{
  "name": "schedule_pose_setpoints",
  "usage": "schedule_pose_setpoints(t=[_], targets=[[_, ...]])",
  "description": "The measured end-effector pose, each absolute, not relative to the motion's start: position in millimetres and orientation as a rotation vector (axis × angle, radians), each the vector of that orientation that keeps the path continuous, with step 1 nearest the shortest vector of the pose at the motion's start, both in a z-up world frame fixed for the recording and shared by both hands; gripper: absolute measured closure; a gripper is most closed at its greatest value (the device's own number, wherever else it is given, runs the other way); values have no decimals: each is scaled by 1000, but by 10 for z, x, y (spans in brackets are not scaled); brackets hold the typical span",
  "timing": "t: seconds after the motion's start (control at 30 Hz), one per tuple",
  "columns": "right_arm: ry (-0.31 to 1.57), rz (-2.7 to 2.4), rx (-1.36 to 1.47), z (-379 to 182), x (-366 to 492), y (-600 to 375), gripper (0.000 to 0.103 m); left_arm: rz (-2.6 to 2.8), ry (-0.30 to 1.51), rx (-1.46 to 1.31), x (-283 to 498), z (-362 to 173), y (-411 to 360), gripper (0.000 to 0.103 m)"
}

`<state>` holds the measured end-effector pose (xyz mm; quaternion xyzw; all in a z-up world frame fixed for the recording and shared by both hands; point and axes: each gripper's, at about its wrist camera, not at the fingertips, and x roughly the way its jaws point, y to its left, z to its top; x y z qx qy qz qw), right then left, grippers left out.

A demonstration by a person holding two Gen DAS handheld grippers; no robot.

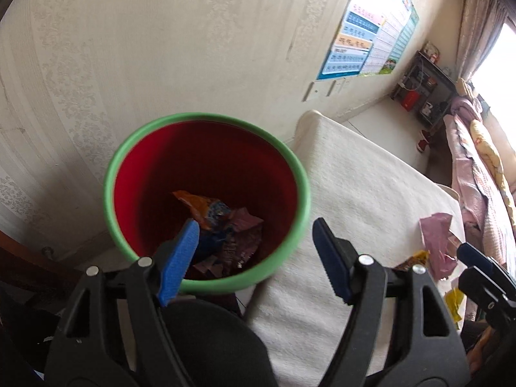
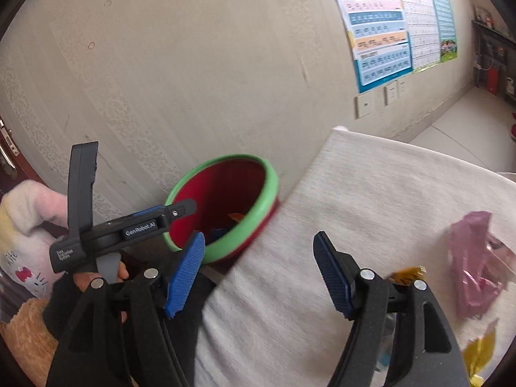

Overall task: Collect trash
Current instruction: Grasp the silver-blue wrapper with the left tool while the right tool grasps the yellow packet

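At far left of the right wrist view, a gloved hand (image 2: 77,293) holds the left gripper (image 2: 180,208), seen side-on, its tip over the near rim of the bin (image 2: 222,251). Behind the hand: a pink-white plush w/ a cat face (image 2: 29,258) and sth tan below it.

Left wrist view: left gripper (image 1: 254,251) has both blue pads wide apart, nothing between them, nothing touched. L pad (image 1: 179,258) sits in front of the bin's inside, R pad (image 1: 332,258) in front of the white cloth (image 1: 364,174) just beside the bin. Bin (image 1: 111,190) is red w/ a green rim, standing betw. wall and cloth-covered surface. Wrappers (image 1: 222,225) already lie at its bottom: orange, blue, purple-pink ones, heaped.

Right wrist view, centre: right gripper (image 2: 258,271) also spread wide, empty, pads off everything. Its L pad (image 2: 185,274) overlaps the bin's near rim in the picture, R pad (image 2: 332,274) is above the cloth (image 2: 371,193).

Further right, trash still on the cloth: pink bag (image 2: 474,258), crumpled, near the R pad but apart from it; small orange-gold wrapper (image 2: 406,274) just beside the gripper's R arm; yellow wrapper (image 2: 480,354) at the lower right edge, blurred. Left wrist view shows the same pink bag (image 1: 438,242) w/ the right gripper's tip (image 1: 480,267) just beside it; contact can't be told.

Wall behind: posters (image 2: 380,32), sockets (image 2: 364,104).
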<state>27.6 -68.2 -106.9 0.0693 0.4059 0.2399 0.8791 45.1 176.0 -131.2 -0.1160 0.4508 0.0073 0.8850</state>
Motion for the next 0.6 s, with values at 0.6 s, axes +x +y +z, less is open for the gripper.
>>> schedule_pose_setpoints(t=[0.6], targets=[[1207,77,355,-2149,-102,-2318,61,-429,1151,43,303,-1783,-486,33]])
